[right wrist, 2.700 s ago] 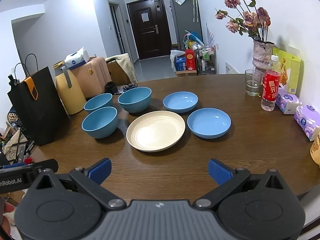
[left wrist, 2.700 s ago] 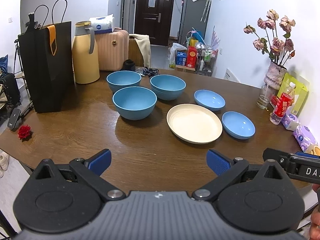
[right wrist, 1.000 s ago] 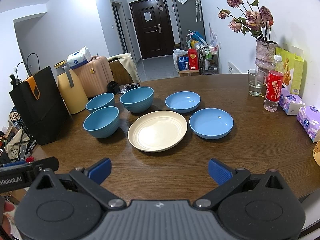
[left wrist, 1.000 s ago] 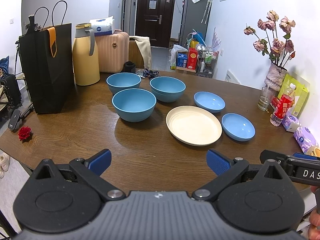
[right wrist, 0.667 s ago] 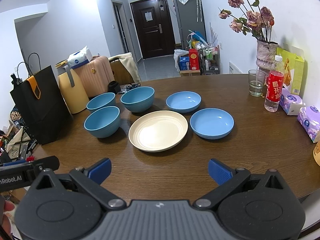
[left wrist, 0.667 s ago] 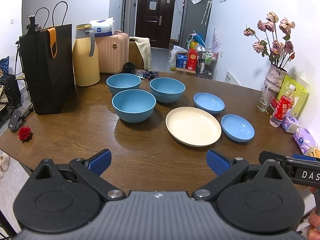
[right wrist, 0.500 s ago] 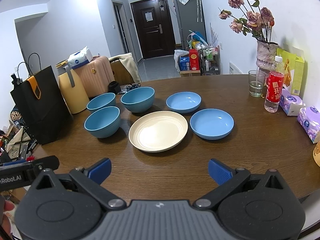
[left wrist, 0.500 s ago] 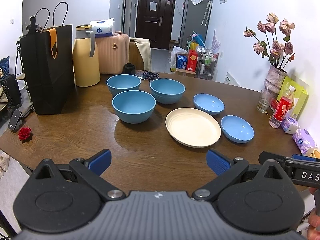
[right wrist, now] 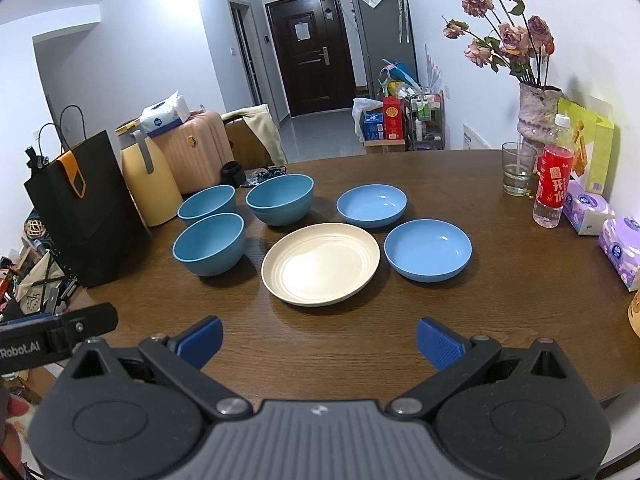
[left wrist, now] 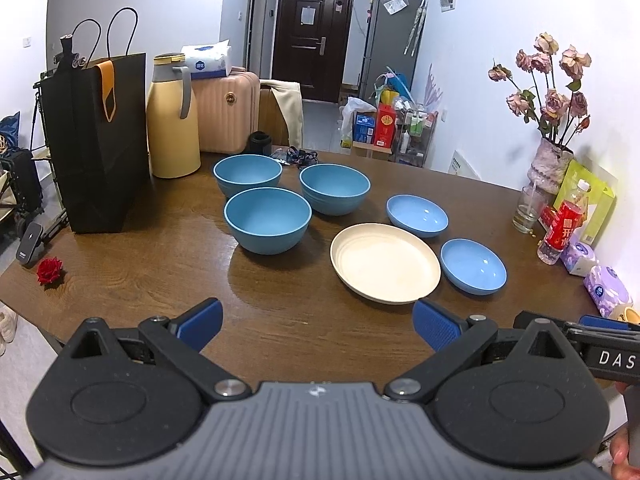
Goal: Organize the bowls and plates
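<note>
Three deep blue bowls stand at mid-left of the wooden table: a near one, a far left one and a far right one. A cream plate lies in the middle. Two shallow blue dishes lie to its right, one far, one near. My left gripper and right gripper are both open and empty, hovering over the table's near edge.
A black paper bag and a yellow thermos stand at the left. A red rose head lies near the left edge. A vase of flowers, a glass, a red bottle and tissue packs stand at the right.
Both grippers have risen and drawn back slightly, so the dishes sit a little lower in view. No dish has moved and the jaws stay open.
</note>
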`<state>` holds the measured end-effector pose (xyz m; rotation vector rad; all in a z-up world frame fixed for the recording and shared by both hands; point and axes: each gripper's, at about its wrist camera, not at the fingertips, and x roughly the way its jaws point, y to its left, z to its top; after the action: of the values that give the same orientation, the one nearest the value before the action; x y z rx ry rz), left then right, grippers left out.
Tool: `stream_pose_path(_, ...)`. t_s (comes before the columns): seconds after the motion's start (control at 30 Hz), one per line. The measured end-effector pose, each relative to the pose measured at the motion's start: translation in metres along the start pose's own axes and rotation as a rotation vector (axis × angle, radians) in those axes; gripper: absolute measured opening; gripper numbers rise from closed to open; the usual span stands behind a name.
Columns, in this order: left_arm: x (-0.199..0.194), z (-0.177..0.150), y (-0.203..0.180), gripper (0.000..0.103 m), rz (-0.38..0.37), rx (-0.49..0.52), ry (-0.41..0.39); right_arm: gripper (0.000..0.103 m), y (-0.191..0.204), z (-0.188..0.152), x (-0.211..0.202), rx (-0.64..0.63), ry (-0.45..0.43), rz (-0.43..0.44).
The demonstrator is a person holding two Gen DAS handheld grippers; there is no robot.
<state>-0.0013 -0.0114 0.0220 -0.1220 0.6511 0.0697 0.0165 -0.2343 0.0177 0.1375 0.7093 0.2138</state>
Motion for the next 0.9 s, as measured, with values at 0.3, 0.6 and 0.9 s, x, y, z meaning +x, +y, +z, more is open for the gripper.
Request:
stream_pose_path(0.3, 0.015, 0.016, 0.006, 0.103, -0.007, 0.003, 0.012, 0.103, 0.0, 0.014, 0.013, 0.018, 0.015, -0.022)
stream_pose_path(0.6, 0.05, 0.043, 0.021, 0.103, -0.031, 0.0, 0.021, 0.103, 0.004, 0.04, 0.044, 0.04, 0.03, -0.039)
stream_pose_path(0.9, 0.09, 0.068, 0.038, 0.103, -0.063, -0.001, 0.038, 0.103, 0.011, 0.068, 0.084, 0.071, 0.056, -0.062)
